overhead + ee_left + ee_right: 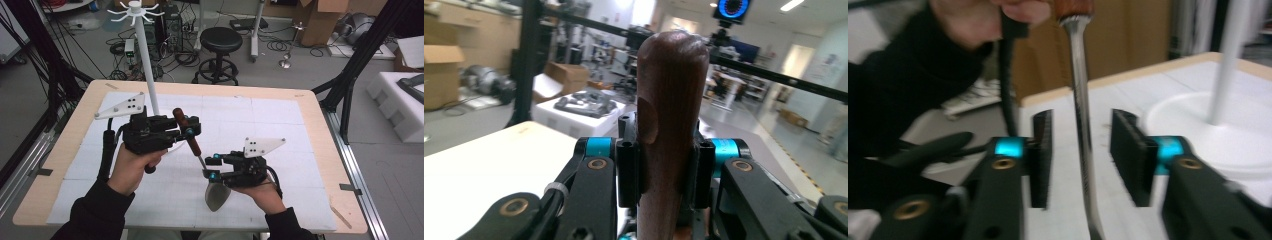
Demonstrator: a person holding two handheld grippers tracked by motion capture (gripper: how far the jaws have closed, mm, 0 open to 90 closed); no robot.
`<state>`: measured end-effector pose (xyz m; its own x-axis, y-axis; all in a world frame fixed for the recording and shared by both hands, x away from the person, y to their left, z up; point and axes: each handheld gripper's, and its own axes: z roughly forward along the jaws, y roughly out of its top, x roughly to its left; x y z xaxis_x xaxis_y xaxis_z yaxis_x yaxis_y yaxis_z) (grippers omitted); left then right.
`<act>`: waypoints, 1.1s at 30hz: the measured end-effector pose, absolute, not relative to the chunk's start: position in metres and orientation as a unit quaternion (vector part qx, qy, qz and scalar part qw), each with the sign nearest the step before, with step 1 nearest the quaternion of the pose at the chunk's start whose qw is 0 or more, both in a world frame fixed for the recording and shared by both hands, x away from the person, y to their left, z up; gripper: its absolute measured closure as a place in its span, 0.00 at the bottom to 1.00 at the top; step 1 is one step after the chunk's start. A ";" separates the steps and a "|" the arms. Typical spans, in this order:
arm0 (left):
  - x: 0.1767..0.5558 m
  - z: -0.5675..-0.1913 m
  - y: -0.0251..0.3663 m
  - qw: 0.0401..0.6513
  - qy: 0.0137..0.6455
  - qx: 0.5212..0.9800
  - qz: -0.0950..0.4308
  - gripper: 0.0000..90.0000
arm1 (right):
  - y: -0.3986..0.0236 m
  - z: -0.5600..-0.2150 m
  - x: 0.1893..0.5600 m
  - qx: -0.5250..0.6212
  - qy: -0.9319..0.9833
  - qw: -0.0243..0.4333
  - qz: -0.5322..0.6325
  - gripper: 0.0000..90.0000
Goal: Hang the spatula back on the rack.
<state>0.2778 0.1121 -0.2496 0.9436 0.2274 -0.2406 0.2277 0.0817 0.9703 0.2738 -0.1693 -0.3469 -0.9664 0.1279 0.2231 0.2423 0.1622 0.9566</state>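
Left tongs [189,131]: held in the person's left hand [131,167] above the left-centre of the tabletop [310,150], grey three-cornered plate on top. Jaws pinching the wooden handle [186,131] of a spatula; in the left gripper view the dark rounded handle [669,125] stands upright between the two black pads, both pressing on it.

Spatula: off the tabletop, tilted, handle end up and far-left, blade end down and near-right. A thin metal shank [201,161] runs from the handle down to a broad grey blade [216,195] at the near centre.

White stand [145,55]: tall post with small arms at its top, rising from the tabletop just behind the left tongs; its round base [1208,135] appears in the right gripper view.

Right tongs [212,166]: held in the person's right hand [260,192], near the centre-right, pointing left at the shank. Jaws spread; the metal shank [1082,130] passes between the pads with a gap on either side, touching neither.

Black stool [220,47]: on the floor beyond the far edge.
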 end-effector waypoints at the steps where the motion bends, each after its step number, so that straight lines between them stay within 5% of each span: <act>1: 0.277 -0.249 0.111 0.717 0.163 0.678 -0.003 0.81 | -0.169 -0.347 0.276 -0.115 -0.759 0.052 -0.638 0.52; 8: 0.275 -0.244 0.110 0.711 0.118 0.693 -0.016 0.81 | -0.166 -0.346 0.280 -0.076 -0.750 0.086 -0.651 0.46; 15: 0.274 -0.244 0.111 0.715 0.094 0.692 -0.032 0.81 | -0.158 -0.350 0.283 -0.030 -0.761 0.117 -0.637 0.74; 17: 0.274 -0.243 0.112 0.716 0.096 0.690 -0.033 0.81 | -0.156 -0.351 0.282 -0.022 -0.759 0.118 -0.640 0.92; 20: 0.275 -0.242 0.115 0.724 0.122 0.679 -0.002 0.80 | -0.155 -0.348 0.276 -0.046 -0.757 0.079 -0.647 0.93; 24: 0.273 -0.245 0.109 0.713 0.147 0.685 0.032 0.52 | -0.156 -0.344 0.274 -0.090 -0.738 0.041 -0.668 0.94; 33: 0.278 -0.252 0.102 0.700 0.194 0.685 0.056 0.50 | -0.160 -0.342 0.272 -0.162 -0.721 -0.031 -0.673 0.94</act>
